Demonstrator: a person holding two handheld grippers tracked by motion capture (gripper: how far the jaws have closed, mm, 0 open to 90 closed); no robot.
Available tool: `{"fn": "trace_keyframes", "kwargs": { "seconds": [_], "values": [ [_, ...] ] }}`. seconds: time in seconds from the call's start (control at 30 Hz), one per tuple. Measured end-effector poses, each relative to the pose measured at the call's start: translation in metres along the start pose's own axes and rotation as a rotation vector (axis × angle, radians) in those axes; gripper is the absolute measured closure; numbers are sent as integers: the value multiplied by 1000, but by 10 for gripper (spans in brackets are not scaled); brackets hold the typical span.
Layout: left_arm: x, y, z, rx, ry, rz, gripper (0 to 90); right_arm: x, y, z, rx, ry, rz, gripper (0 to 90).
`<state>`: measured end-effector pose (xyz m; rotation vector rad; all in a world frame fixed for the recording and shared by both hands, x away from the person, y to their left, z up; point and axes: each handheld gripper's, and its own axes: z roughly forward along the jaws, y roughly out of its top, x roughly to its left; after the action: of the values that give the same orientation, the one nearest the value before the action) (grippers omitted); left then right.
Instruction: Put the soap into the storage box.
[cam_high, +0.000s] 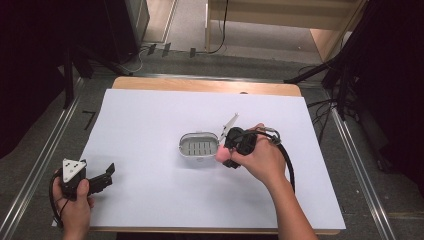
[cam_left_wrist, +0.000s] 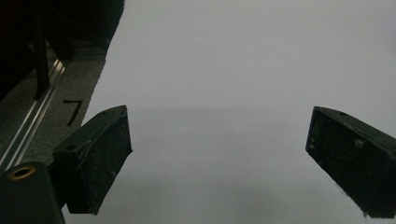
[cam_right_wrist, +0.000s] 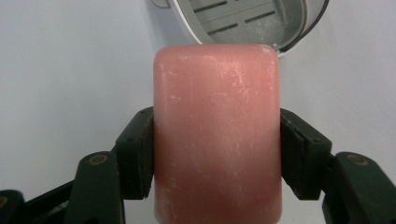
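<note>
Your right tool (cam_right_wrist: 217, 140) pinching pink soap (cam_right_wrist: 217, 135), held just beside open box (cam_high: 198, 145) on tabletop (cam_high: 150, 200). Box empty; soap likely goes in next, lid unclosed. Left tool (cam_left_wrist: 217, 158) spread, idle.

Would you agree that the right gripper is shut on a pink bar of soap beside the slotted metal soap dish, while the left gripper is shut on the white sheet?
Not quite: the left gripper is open, its jaws standing wide apart over the white sheet, as the left gripper view shows. The rest holds: the right gripper is shut on the pink bar of soap beside the slotted metal soap dish.
</note>
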<state>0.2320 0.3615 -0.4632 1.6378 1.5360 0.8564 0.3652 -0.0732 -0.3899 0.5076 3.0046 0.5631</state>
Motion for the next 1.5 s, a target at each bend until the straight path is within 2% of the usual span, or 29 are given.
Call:
{"fn": "trace_keyframes", "kwargs": {
  "seconds": [0.37,0.4,0.53,0.77,1.5],
  "values": [
    [1,0,0,0,-6,-4,73,-1,18,1,5,4,-25,388],
    [1,0,0,0,-6,-5,73,-2,19,1,7,5,-47,388],
    [1,0,0,0,-6,-6,73,-2,24,3,-3,17,-49,388],
    [1,0,0,1,-7,-6,73,-5,34,4,-7,12,-80,388],
    [0,0,1,2,-4,-1,73,-9,65,19,2,36,-125,388]
  ]
}}
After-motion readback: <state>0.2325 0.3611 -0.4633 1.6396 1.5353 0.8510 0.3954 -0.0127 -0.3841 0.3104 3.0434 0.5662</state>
